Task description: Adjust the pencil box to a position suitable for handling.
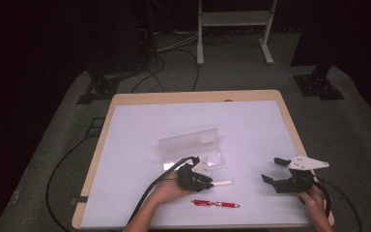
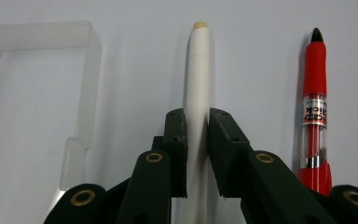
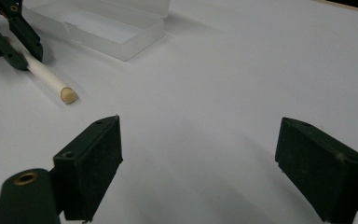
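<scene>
Two black jaws of the left hand-held gripper (image 2: 197, 135) are sitting on either side of a white pen (image 2: 198, 79), one against each flank of its barrel near the rear end. In the left gripper view the pads are lying right along the barrel, so the pen is looking gripped. The pen is lying flat on the tabletop (image 1: 251, 121), its cream-coloured tip pointing away from the gripper. Taking the white pen as the landmark: a red pen (image 2: 315, 107) is lying parallel to it, near it on the side closer to the person, black tip pointing the same way. On the pen's other side, farther from the person, a clear plastic case (image 1: 192, 147) is standing open, its lid raised behind the tray; the case and the white pen are lying apart. Well away from the white pen, beyond its tip, the right hand-held gripper (image 1: 271, 170) is hanging just above the tabletop with its jaws spread wide and nothing between them, pointing back toward the pen.
</scene>
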Tool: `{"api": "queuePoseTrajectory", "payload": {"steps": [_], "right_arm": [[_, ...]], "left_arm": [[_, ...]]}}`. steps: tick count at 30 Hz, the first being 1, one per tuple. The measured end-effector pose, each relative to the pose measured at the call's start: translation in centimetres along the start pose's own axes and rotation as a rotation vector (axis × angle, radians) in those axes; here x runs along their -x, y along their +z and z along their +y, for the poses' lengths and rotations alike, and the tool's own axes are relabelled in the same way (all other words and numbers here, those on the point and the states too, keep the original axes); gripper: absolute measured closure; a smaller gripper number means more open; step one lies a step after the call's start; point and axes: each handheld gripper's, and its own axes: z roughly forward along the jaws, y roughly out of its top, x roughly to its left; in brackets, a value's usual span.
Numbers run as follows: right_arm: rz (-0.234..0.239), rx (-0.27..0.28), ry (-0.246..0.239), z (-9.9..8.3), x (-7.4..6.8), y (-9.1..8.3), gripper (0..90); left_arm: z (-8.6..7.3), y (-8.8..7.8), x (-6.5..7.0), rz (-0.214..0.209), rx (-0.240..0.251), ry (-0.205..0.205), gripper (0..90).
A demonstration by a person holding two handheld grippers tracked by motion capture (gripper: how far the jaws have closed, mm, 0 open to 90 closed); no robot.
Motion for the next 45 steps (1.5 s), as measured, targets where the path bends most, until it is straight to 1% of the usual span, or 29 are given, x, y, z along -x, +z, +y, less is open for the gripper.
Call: {"api": "queuePoseTrajectory", "payload": {"steps": [4,6,9,11,16,21,24,25,27,29,38,45], "right_arm": [[0.0,0.0,0.0,0.0,0.0,0.0,13.8],[0.0,0.0,0.0,0.0,0.0,0.0,13.8],[-0.001,0.0,-0.002,0.0,0.0,0.0,13.8],[0.0,0.0,-0.001,0.0,0.0,0.0,13.8],[-0.002,0.0,-0.004,0.0,0.0,0.0,13.8],[-0.002,-0.001,-0.003,0.0,0.0,0.0,13.8],[-0.002,0.0,-0.003,0.0,0.0,0.0,13.8],[-0.002,-0.001,-0.003,0.0,0.0,0.0,13.8],[-0.002,-0.001,-0.003,0.0,0.0,0.0,13.8],[-0.002,0.0,-0.002,0.0,0.0,0.0,13.8],[-0.002,0.0,-0.003,0.0,0.0,0.0,13.8],[-0.002,0.0,-0.003,0.0,0.0,0.0,13.8]], "left_arm": [[0.0,0.0,0.0,-0.002,-0.001,-0.006,78.1],[0.0,0.0,0.0,0.001,-0.003,-0.003,78.3],[0.1,0.0,0.2,0.019,-0.009,0.005,78.6],[0.1,-0.1,0.2,0.023,-0.003,0.005,78.6],[0.2,-0.6,0.3,0.026,0.01,0.001,78.8],[0.4,-1.4,0.3,0.04,0.011,0.011,78.8],[0.5,-1.7,0.3,0.044,0.019,0.006,78.8],[0.6,-2.0,0.2,0.052,0.015,0.013,78.8],[0.6,-2.2,0.1,0.054,0.019,0.01,78.8],[0.7,-2.5,0.0,0.061,0.014,0.015,78.8],[0.9,-3.3,-0.5,0.079,0.03,0.007,78.8],[1.0,-3.7,-1.0,0.086,0.042,-0.003,78.8]]}}
